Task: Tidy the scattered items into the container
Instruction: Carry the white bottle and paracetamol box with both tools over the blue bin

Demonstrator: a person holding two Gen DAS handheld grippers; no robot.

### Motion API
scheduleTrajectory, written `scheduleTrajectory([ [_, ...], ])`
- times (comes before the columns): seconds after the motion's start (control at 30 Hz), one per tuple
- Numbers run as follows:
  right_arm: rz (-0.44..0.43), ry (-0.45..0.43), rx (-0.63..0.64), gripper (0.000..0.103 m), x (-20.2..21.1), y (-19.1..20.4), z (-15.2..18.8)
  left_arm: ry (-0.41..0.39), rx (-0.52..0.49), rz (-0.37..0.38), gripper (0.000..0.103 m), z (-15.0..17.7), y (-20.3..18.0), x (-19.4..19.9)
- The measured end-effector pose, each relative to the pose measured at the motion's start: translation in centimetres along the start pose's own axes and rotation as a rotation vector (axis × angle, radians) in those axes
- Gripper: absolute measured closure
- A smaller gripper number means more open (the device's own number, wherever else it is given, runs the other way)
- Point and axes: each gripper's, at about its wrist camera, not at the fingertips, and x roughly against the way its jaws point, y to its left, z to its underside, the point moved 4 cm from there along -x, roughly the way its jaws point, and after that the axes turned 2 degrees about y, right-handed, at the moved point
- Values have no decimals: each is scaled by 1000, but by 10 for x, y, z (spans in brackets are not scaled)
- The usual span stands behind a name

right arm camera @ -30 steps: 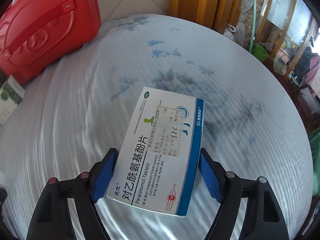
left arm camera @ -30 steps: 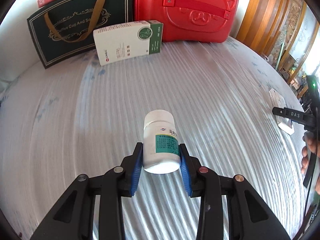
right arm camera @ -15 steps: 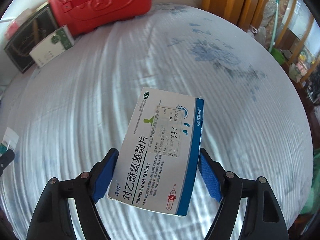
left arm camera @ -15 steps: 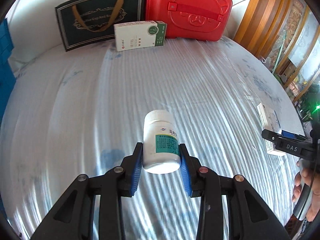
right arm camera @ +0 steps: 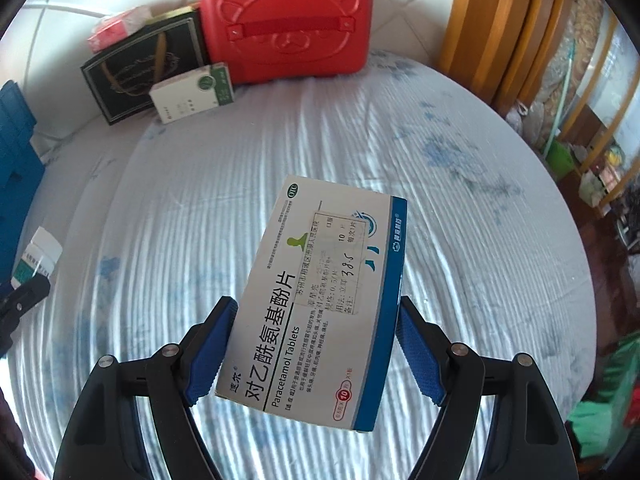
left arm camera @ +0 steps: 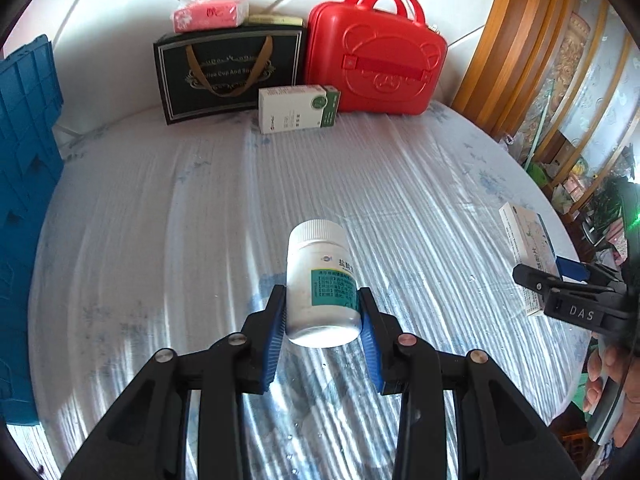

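My left gripper (left arm camera: 323, 320) is shut on a white pill bottle (left arm camera: 320, 280) with a green label, held above the round table (left arm camera: 160, 220). My right gripper (right arm camera: 316, 344) is shut on a white and blue paracetamol tablet box (right arm camera: 320, 296), also held above the table. That box shows in the left wrist view (left arm camera: 528, 256) at the right edge. The bottle shows in the right wrist view (right arm camera: 36, 260) at the left edge. A white and green medicine box (left arm camera: 298, 108) stands at the back, against a red bear case (left arm camera: 376, 60). A blue crate (left arm camera: 24, 184) stands at the left.
A dark gift bag (left arm camera: 228, 72) stands at the back beside the red case, with a pink tissue pack (left arm camera: 208, 14) on top. Wooden chair backs (left arm camera: 516, 48) rise beyond the table's right rim. The table wears a white ribbed cloth with blue flowers.
Both grippers have pulled back and risen from the table, each still holding its item. The back objects look smaller and the blue crate has come into view at the left.
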Motion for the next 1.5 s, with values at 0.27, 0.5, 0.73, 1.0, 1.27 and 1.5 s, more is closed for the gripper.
scheduleTrajectory([
  [0.27, -1, -63, 19, 24, 64, 28, 0, -72, -19, 35, 69, -17, 8, 65],
  [0.5, -9, -128, 54, 24, 118, 53, 3, -141, -32, 67, 69, -28, 4, 123],
  [0.73, -43, -185, 51, 24, 174, 72, 8, -172, -70, 60, 69, -36, 8, 167],
  [1.0, -71, -264, 50, 24, 230, 97, 13, -219, -84, 41, 69, -41, 20, 210],
  [1.27, -144, -309, 77, 24, 258, 110, 7, -276, -45, 0, 69, -48, 28, 242],
  [1.5, -219, -346, 117, 24, 265, 119, -13, -282, -26, -60, 69, -54, 25, 257],
])
